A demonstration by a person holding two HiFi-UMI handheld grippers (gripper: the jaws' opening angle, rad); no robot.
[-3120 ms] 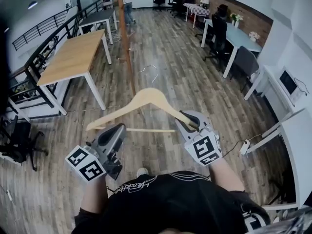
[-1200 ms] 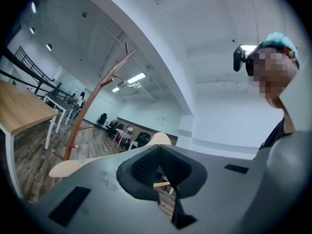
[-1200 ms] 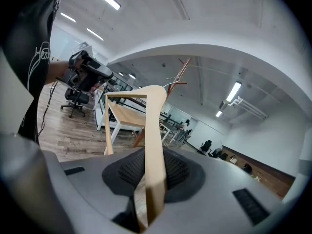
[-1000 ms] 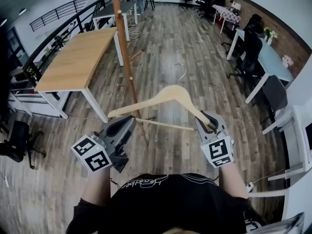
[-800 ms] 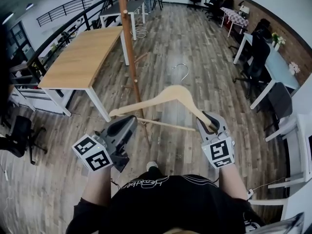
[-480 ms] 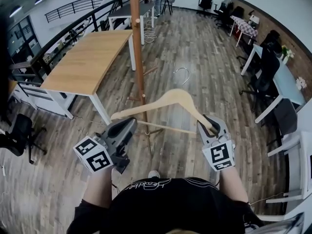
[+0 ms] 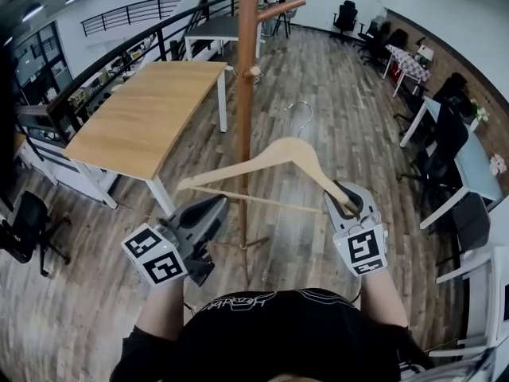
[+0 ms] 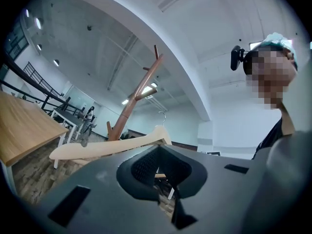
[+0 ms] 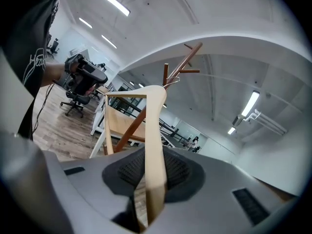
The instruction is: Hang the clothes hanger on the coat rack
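Note:
A pale wooden clothes hanger (image 7: 274, 156) with a metal hook (image 7: 301, 114) is held out level in front of me. My right gripper (image 7: 343, 200) is shut on its right end; in the right gripper view the hanger arm (image 9: 153, 130) runs up from between the closed jaws of the right gripper (image 9: 148, 189). My left gripper (image 7: 216, 207) sits just under the hanger's left arm, jaws together and nothing seen between them. In the left gripper view the hanger (image 8: 97, 147) lies above the left gripper (image 8: 161, 189). The brown coat rack pole (image 7: 246, 94) stands directly behind the hanger, its pegs (image 7: 278, 10) higher up.
A long wooden table (image 7: 135, 110) stands left of the rack, with a black railing (image 7: 119, 54) behind it. Desks and office chairs (image 7: 445, 134) line the right side. The rack's feet (image 7: 246, 245) spread on the plank floor near my left gripper.
Both grippers and the hanger have moved forward toward the coat rack. The pole now looms much nearer, right behind the hanger's middle. The right grip on the hanger is unchanged.

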